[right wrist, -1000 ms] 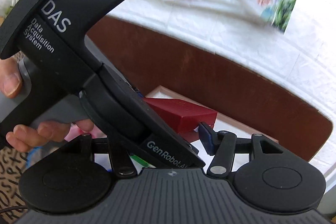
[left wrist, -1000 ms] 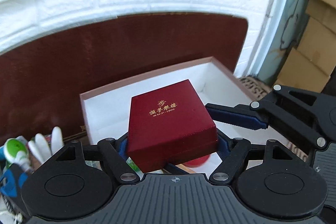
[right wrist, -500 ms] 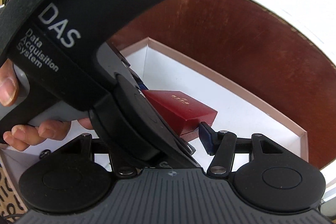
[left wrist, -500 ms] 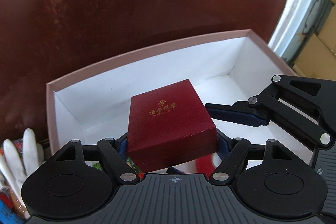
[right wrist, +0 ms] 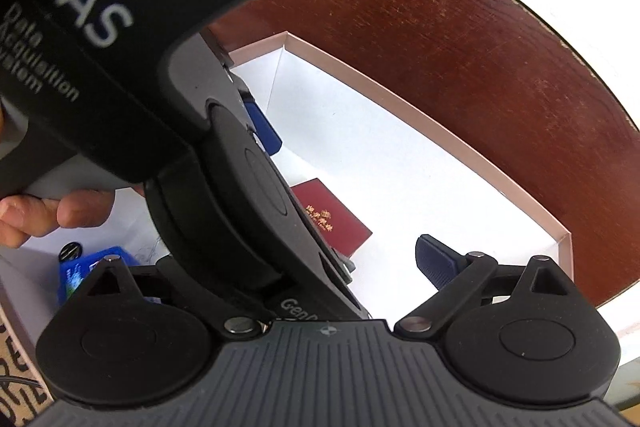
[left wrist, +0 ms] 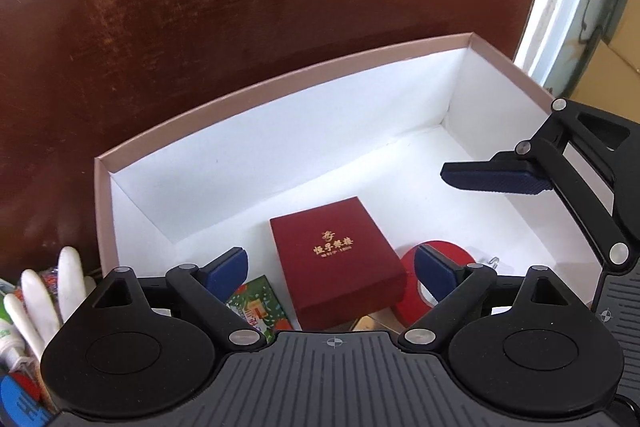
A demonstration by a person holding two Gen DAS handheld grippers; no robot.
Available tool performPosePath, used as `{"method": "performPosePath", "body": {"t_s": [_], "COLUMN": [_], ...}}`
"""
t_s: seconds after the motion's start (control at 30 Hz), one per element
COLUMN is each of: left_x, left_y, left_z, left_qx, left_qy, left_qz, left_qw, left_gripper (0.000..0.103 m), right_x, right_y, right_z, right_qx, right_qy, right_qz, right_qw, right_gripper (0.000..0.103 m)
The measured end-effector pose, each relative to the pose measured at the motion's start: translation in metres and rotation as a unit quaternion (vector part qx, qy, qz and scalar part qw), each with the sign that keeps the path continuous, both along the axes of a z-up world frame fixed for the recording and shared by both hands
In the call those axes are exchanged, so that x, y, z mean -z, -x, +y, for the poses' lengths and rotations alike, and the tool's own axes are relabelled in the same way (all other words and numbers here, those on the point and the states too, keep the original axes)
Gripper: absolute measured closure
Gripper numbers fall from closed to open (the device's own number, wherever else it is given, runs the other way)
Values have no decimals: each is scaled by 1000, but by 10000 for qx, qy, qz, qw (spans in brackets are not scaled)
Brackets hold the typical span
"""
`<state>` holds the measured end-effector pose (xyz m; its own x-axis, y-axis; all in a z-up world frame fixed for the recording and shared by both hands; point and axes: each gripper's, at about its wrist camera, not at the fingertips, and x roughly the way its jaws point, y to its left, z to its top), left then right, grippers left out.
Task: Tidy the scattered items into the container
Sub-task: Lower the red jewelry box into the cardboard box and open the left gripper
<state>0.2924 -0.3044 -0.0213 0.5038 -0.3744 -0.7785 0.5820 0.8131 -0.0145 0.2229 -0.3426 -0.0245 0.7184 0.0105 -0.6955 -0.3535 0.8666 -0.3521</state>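
Left gripper (left wrist: 330, 269) over the near part of the pink-rimmed, white-lined cardboard container (left wrist: 280, 79); fingers spread wide, nothing between them. Dark red square jewellery box with gold lettering (left wrist: 338, 261) lies free on the container floor, lid up, slightly tilted, between and below the two blue pads (left wrist: 226, 273). Beside it, to the right: a red tape roll (left wrist: 436, 267), partly hidden by the right pad. To the left: a small green patterned packet (left wrist: 260, 307), touching or nearly touching the box, cannot tell which.

Right gripper (right wrist: 340, 267): one blue pad visible, the other hidden behind the left tool's body; the spread of the linkage suggests wide open, empty. It sits over the container's right side.

Judged step: release of the jewellery box, placement done.

Outside the container, at the left edge of the left wrist view, white glove fingers (left wrist: 48, 291) and a tube-like item lie on the dark brown wooden table (left wrist: 240, 7), so items remain.

Next move, as I judge: lift the left gripper clear of the rim without catching the box, then swing left toward the glove pile, fingers kept wide.
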Motion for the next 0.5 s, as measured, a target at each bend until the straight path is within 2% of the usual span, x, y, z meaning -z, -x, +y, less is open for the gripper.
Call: {"method": "performPosePath", "body": {"t_s": [0.23,0.5], "left_x": [-21,-40], "left_y": [27,61], "left_z": [3,23], "left_qx": [-161,-447], "left_qy": [-139,-24], "left_qz": [-770,-1062], "left_qw": [9968,9933], "left_gripper": [5,5], "right_x": [-19,-40], "right_y": [28,77], "right_z": [-2,4], "right_qx": [182,312], "right_qy": [-177,-414], "right_qz": [-298,-652], "right_qw": [9992,9965], "right_gripper": [2,1]}}
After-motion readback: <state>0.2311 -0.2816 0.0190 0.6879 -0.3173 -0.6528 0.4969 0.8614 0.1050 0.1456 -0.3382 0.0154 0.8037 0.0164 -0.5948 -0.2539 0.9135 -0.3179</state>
